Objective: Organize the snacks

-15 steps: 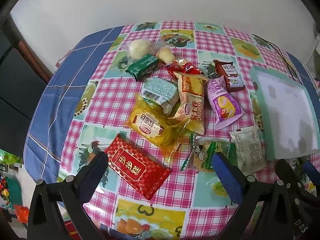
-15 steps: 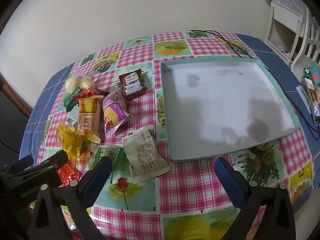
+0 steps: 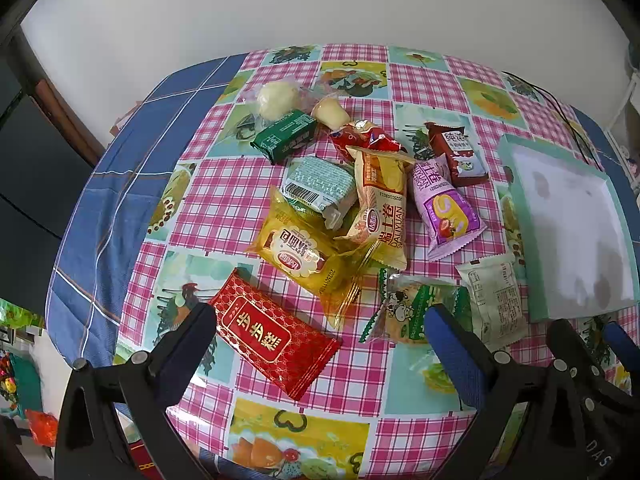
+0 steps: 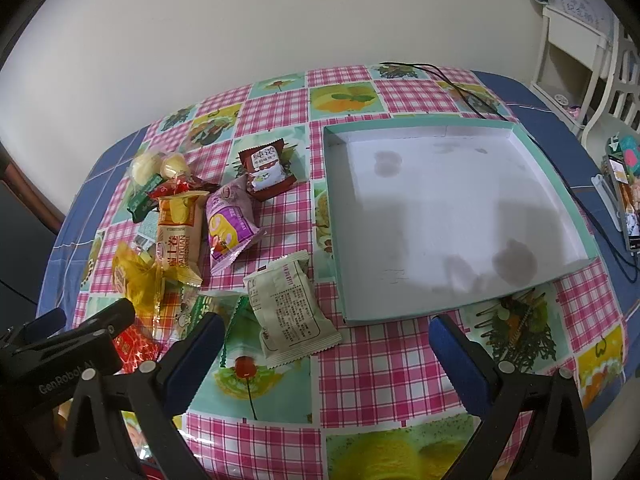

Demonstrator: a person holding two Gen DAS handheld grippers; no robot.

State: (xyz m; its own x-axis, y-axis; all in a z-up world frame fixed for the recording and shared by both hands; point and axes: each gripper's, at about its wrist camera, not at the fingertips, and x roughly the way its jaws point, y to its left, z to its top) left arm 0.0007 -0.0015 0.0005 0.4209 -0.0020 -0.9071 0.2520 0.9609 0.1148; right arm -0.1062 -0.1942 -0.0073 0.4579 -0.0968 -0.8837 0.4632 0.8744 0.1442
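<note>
Both pairs of my fingers stand wide apart with nothing between them, hanging over the near edge of the bench (image 3: 280, 152) and its checked cloth. My left gripper (image 3: 316, 332) frames the red packet (image 3: 274, 330), whose corner lies just beside the left finger (image 3: 188, 344). Beyond it the snacks crowd together: the yellow packet (image 3: 304, 258) lies under the edge of the orange roll packet (image 3: 380, 208), and the pale barcoded packet (image 3: 320, 186) lies partly on the yellow one's far end. The purple packet (image 3: 446, 208) lies beside the orange one, the brown packet (image 3: 456, 154) just past it, and the green bar (image 3: 286, 136) sits near two pale round sweets (their wrappers too glossy to read).

My right gripper (image 4: 324, 344) looks across the teal box (image 4: 332, 216), open and white inside, which the left view cuts off at its right edge. The cream packet (image 4: 292, 304) lies between the pile and the box, close to its near corner. Only this view shows the black cable (image 4: 460, 88) running past the box's far side and white furniture beyond the bench.
</note>
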